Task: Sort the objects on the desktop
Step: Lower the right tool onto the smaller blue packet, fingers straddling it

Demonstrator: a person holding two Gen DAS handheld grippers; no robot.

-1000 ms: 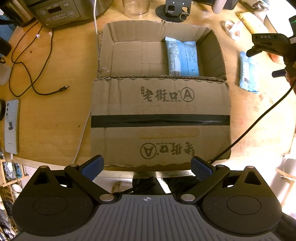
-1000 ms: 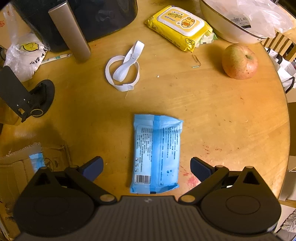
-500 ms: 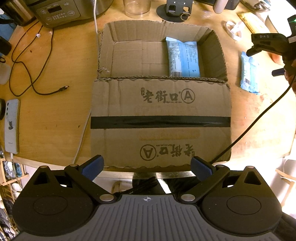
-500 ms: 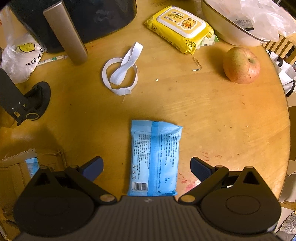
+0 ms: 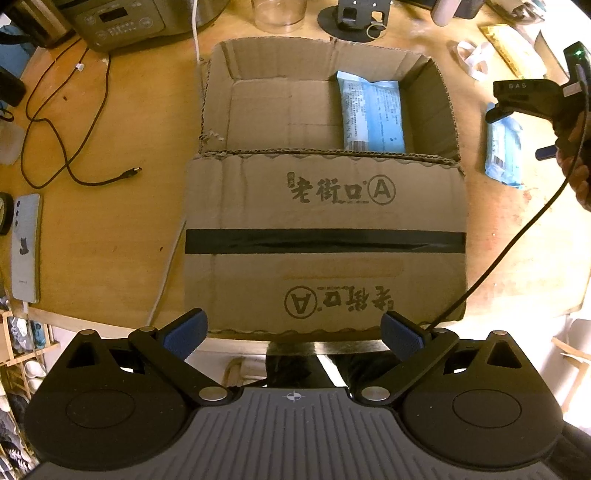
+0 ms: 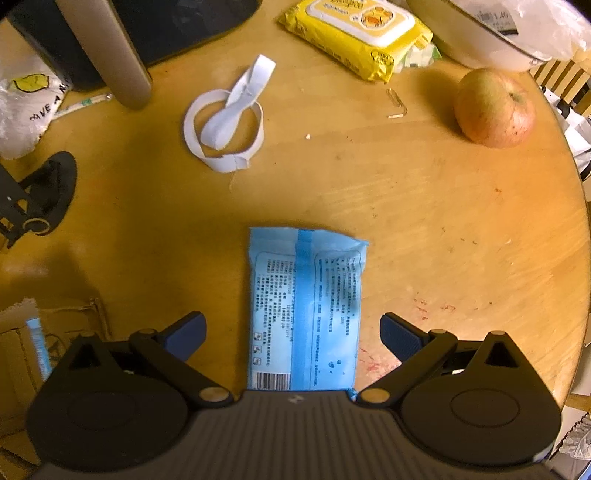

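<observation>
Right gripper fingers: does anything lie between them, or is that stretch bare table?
Not bare. In the right wrist view, a blue wipes packet lies lengthwise on the table between the open right gripper fingers, neither touching it.

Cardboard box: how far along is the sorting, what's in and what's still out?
Done: one blue packet lies inside the cardboard box. In hand: nothing yet; the right gripper is open, straddling a second blue packet flat on the table. The left gripper is open at the box's near edge. Left out: the yellow wipes pack, white strap and apple.
</observation>
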